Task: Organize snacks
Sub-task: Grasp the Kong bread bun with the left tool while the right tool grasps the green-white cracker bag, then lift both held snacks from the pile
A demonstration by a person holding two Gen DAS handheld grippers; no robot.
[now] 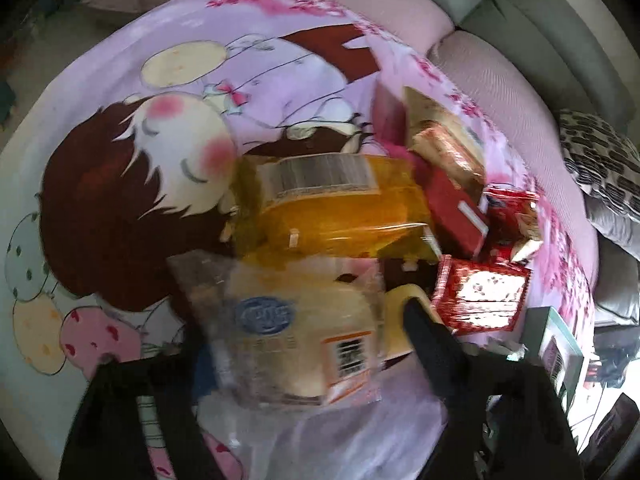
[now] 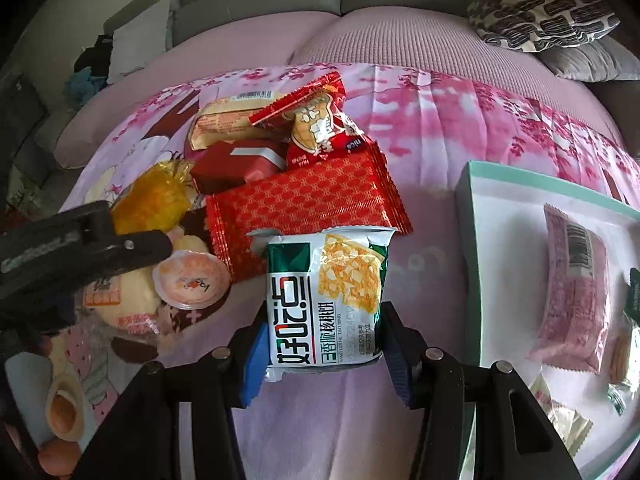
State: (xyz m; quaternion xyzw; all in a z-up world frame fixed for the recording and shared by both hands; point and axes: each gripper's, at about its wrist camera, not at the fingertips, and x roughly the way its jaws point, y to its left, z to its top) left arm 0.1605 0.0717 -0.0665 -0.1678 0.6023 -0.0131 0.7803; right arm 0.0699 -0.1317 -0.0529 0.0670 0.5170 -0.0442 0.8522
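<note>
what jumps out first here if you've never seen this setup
The right gripper clamps a green-and-white cracker packet over a pink cartoon blanket. Behind it lies a heap of red and yellow snack packs. A mint-edged box with a pink packet sits on the right.

Soft daylight; left view motion-blurred; fisheye-warped edges.

Two red packets [image 2: 308, 204], one box [image 2: 472, 216]
</note>
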